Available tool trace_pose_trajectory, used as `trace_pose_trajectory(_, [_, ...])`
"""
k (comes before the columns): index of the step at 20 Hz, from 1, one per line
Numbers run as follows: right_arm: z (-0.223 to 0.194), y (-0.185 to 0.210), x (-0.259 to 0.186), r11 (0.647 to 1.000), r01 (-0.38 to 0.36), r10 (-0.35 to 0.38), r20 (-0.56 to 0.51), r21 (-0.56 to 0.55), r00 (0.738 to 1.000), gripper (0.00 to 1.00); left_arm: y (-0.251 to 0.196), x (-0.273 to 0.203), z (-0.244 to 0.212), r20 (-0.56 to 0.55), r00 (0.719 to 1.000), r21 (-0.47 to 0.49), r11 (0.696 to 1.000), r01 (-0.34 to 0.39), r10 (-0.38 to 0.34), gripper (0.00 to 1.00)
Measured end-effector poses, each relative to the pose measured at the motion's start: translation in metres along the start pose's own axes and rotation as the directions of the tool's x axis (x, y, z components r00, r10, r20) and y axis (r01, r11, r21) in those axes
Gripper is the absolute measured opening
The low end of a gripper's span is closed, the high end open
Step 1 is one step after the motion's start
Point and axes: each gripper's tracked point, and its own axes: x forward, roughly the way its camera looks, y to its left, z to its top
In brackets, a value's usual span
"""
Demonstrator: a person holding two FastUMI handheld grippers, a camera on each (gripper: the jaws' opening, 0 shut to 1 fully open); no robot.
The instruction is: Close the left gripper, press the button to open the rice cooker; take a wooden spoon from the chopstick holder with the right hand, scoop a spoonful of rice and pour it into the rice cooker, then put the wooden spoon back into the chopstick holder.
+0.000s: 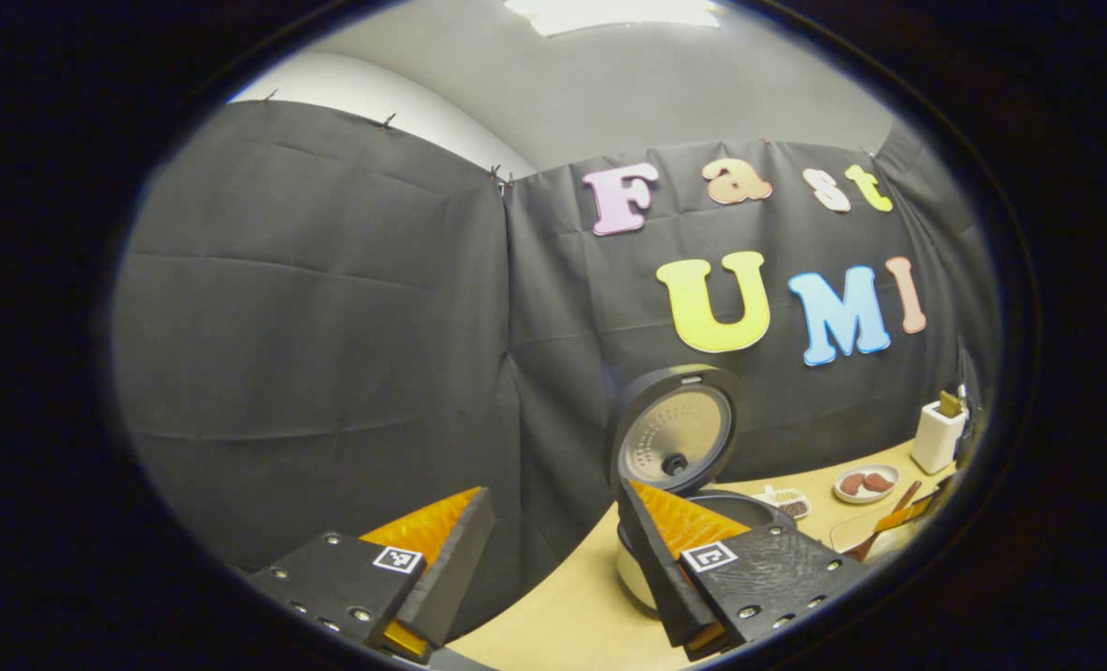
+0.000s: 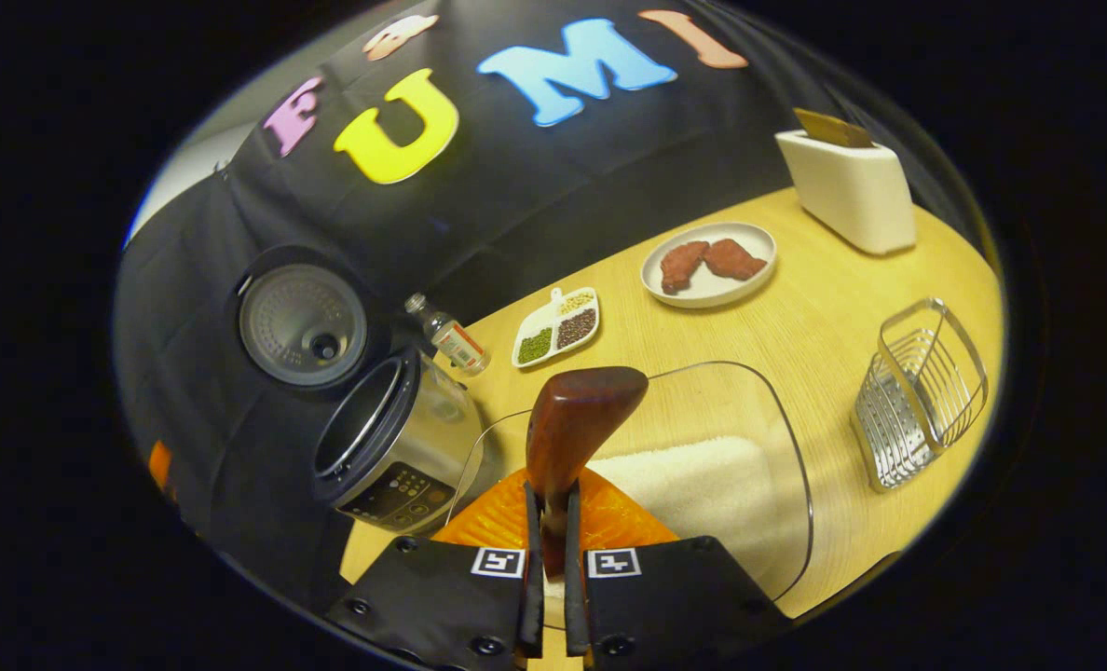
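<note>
My right gripper [image 2: 551,508] is shut on the handle of a dark wooden spoon [image 2: 577,419]. The spoon's bowl points forward over the near left part of a clear container of white rice [image 2: 703,485]. I cannot tell whether the spoon holds rice. To its left the rice cooker [image 2: 390,447] stands with its lid [image 2: 302,321] raised. The wire chopstick holder [image 2: 922,391] sits to the right on the table. My left gripper [image 1: 553,559] is open with nothing between its fingers. It hovers near the open cooker [image 1: 731,508], whose lid [image 1: 675,429] stands upright.
On the wooden table [image 2: 824,308] behind the container are a small bottle [image 2: 451,343], a divided dish of grains [image 2: 558,326], a white plate with brown pieces [image 2: 707,263] and a white toaster-like box [image 2: 847,186]. Black cloth walls the booth.
</note>
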Motion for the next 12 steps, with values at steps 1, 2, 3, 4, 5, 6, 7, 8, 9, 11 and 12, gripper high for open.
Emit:
trace_pose_trajectory(1, [0.002,-0.005,-0.001,0.999,-0.006,0.006,0.000,0.050,1.000,0.11,0.001,-0.001,0.002,0.002,1.000,0.002,1.000,-0.002,0.002,0.84])
trace_pose_trajectory(2, [0.006,-0.011,-0.002,0.996,-0.010,0.010,0.003,0.091,1.000,0.11,0.002,-0.002,0.005,0.005,1.000,0.005,1.000,-0.004,0.004,0.84])
trace_pose_trajectory(3, [0.010,-0.014,-0.005,0.992,-0.013,0.012,0.011,0.127,1.000,0.11,0.002,-0.004,0.008,0.010,1.000,0.008,1.000,-0.007,0.007,0.84])
trace_pose_trajectory(4, [0.016,-0.018,-0.008,0.987,-0.019,0.017,0.018,0.161,1.000,0.11,0.000,-0.004,0.011,0.015,1.000,0.011,1.000,-0.007,0.007,0.84])
trace_pose_trajectory(5, [0.020,-0.021,-0.011,0.980,-0.032,0.027,0.028,0.199,0.999,0.08,-0.001,-0.005,0.014,0.021,1.000,0.014,1.000,-0.006,0.005,0.84])
trace_pose_trajectory(6, [0.026,-0.021,-0.014,0.969,-0.051,0.043,0.037,0.241,0.998,0.11,-0.002,-0.005,0.017,0.026,1.000,0.015,1.000,-0.005,0.004,0.84])
trace_pose_trajectory(7, [0.031,-0.021,-0.018,0.956,-0.072,0.062,0.045,0.286,0.997,0.10,-0.004,-0.007,0.019,0.032,0.999,0.016,1.000,-0.002,0.001,0.84])
trace_pose_trajectory(8, [0.037,-0.021,-0.022,0.940,-0.094,0.080,0.054,0.327,0.995,0.10,-0.006,-0.006,0.021,0.037,0.999,0.014,1.000,0.001,-0.001,0.84])
trace_pose_trajectory(9, [0.043,-0.020,-0.026,0.927,-0.112,0.095,0.066,0.359,0.993,0.10,-0.008,-0.007,0.020,0.038,0.999,0.011,1.000,0.005,-0.006,0.84])
trace_pose_trajectory(11, [0.055,-0.015,-0.031,0.909,-0.140,0.116,0.085,0.392,0.990,0.10,-0.011,-0.006,0.017,0.034,0.999,0.004,1.000,0.010,-0.011,0.84])
trace_pose_trajectory(12, [0.058,-0.010,-0.034,0.904,-0.158,0.134,0.088,0.396,0.987,0.10,-0.014,-0.006,0.016,0.030,0.999,-0.003,1.000,0.015,-0.015,0.84])
